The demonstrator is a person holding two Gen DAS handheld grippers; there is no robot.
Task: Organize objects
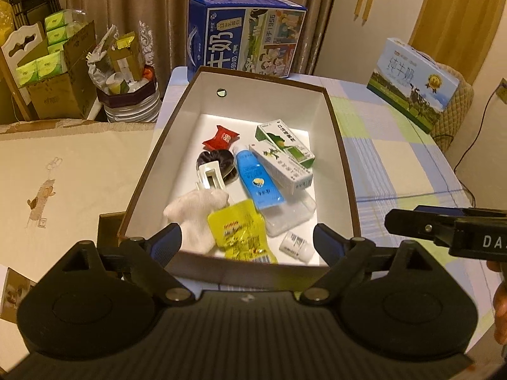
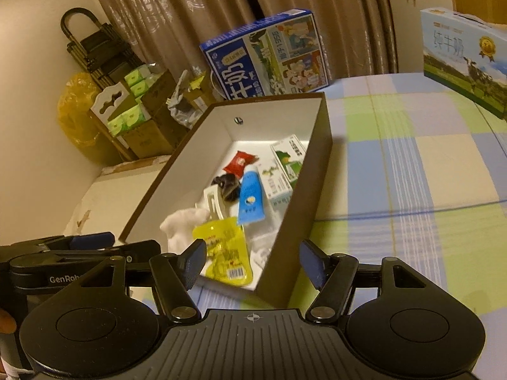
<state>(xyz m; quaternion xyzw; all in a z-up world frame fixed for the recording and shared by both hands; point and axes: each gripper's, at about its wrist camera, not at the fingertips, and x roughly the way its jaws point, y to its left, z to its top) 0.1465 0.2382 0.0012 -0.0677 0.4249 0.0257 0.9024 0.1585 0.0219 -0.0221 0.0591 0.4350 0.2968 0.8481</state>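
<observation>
A brown box (image 1: 343,158) with a white inside stands on the checked table. In it lie a yellow pouch (image 1: 240,234), a blue tube (image 1: 256,177), a green-and-white carton (image 1: 285,145), a white cloth (image 1: 196,215), a white clip (image 1: 210,175), a dark scrunchie (image 1: 218,160), a red sweet packet (image 1: 221,137), a clear case (image 1: 291,215) and a small white bottle (image 1: 296,243). My left gripper (image 1: 248,243) is open and empty over the box's near wall. My right gripper (image 2: 253,261) is open and empty above the near right corner of the box (image 2: 304,209). The pouch (image 2: 225,250) and tube (image 2: 250,199) show there too.
A blue milk carton box (image 1: 244,38) stands behind the brown box. A light blue milk box (image 1: 412,79) sits at the far right. The checked tablecloth (image 2: 412,174) spreads to the right. A cream surface (image 1: 63,174) and cardboard boxes of tissues (image 1: 54,72) lie to the left.
</observation>
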